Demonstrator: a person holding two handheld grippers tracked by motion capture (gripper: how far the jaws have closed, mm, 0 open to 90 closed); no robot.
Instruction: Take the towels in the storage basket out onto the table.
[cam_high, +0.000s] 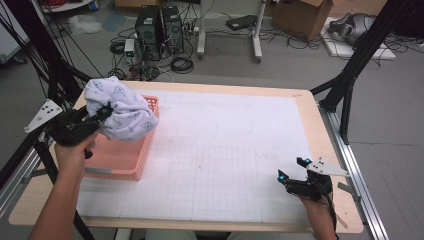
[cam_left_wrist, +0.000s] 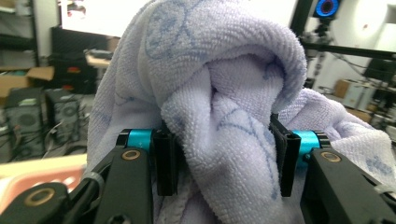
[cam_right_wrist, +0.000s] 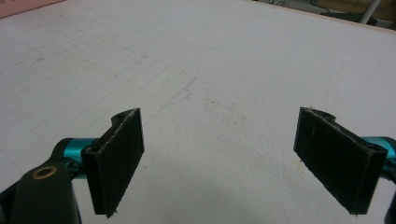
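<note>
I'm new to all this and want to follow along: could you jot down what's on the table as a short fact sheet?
held item: pale lilac towel, bunched, lifted above the basket
holder: left gripper, jaws clamped on the towel
container: pink plastic basket, at the table's left edge
other tool: right gripper, jaws wide open, nothing between them
surface: white gridded mat

The high view is fixed above the near edge of the bench (cam_high: 235, 150), facing forward and down. The left gripper view sits close behind a towel (cam_left_wrist: 219, 93), facing level. The right gripper view looks low across the bench toward 12 o'clock. All share the bench.
</note>
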